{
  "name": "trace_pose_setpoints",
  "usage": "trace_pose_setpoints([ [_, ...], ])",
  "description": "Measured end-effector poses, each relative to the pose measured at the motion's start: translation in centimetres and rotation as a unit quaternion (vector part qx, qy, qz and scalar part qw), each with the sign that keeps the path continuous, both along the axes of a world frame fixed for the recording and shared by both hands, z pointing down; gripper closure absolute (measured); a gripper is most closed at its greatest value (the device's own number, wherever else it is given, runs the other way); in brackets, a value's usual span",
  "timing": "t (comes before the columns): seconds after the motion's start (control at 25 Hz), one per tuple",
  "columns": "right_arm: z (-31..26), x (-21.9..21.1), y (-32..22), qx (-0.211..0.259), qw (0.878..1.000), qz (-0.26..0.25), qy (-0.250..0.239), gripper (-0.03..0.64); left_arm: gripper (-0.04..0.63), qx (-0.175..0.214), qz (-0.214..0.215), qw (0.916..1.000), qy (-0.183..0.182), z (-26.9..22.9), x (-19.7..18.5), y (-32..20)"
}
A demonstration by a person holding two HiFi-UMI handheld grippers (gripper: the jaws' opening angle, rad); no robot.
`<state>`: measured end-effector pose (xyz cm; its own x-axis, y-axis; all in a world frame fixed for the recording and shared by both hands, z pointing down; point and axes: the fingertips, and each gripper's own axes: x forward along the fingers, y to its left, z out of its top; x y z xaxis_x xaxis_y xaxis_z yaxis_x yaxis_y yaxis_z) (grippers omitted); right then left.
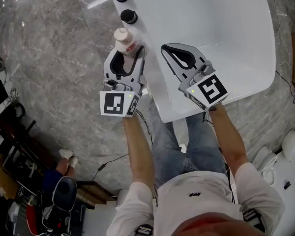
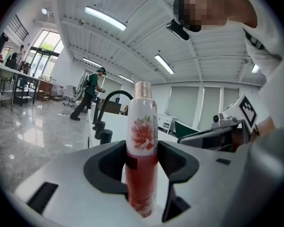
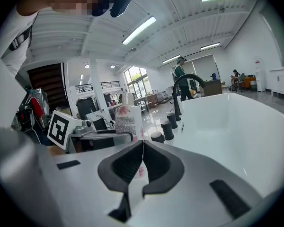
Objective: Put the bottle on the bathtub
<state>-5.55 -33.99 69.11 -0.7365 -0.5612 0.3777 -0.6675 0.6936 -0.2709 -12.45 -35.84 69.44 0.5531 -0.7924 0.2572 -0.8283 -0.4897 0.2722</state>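
Note:
A slim white-and-pink bottle (image 1: 123, 39) with a flower print stands upright between the jaws of my left gripper (image 1: 126, 51), which is shut on it at the left rim of the white bathtub (image 1: 226, 43). In the left gripper view the bottle (image 2: 142, 141) fills the gap of the left gripper (image 2: 142, 162), both pads against it. My right gripper (image 1: 168, 49) hovers over the tub's near end, shut and empty. In the right gripper view the jaws of the right gripper (image 3: 143, 148) meet, and the bottle (image 3: 128, 119) shows beyond them to the left.
Two black faucet knobs (image 1: 129, 16) sit on the tub rim just beyond the bottle, with a black spout (image 3: 182, 86) further on. Grey marble floor (image 1: 54, 48) lies to the left. A person (image 2: 87, 98) walks in the background. A white fixture (image 1: 285, 156) stands at right.

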Motion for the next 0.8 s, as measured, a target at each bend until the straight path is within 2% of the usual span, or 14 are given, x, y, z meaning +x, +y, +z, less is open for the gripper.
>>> trace_pose_setpoints([
  [0.52, 3.1, 0.2, -0.2, -0.023, 1.0, 0.015, -0.01, 0.621, 0.388, 0.009, 0.004, 0.9999, -0.014, 3.3, 0.1, -0.7],
  [0.8, 4.3, 0.4, 0.4, -0.026, 1.0, 0.01, -0.007, 0.621, 0.387, 0.021, 0.001, 0.9997, -0.009, 3.8, 0.2, -0.2],
])
